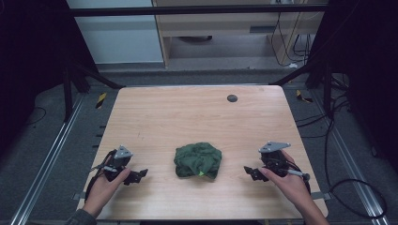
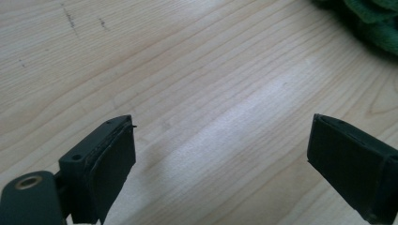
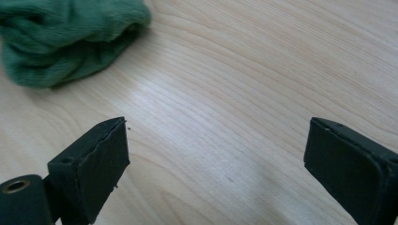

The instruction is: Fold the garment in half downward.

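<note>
A crumpled dark green cloth (image 1: 198,160) lies in a heap near the middle front of the wooden table (image 1: 187,117). My left gripper (image 1: 139,175) rests low at the front left, a hand's width from the cloth, its jaws wide apart over bare wood. In the left gripper view the cloth (image 2: 371,21) peeks in at the top right corner. My right gripper (image 1: 249,172) sits at the front right, also open and holding nothing. The right gripper view has the cloth (image 3: 65,37) at the top left, ahead of the jaws.
A small dark round disc (image 1: 232,98) is set in the table near its far edge. Black frame bars and cables (image 1: 347,187) surround the table on the floor. A light cabinet (image 1: 234,28) stands beyond the far side.
</note>
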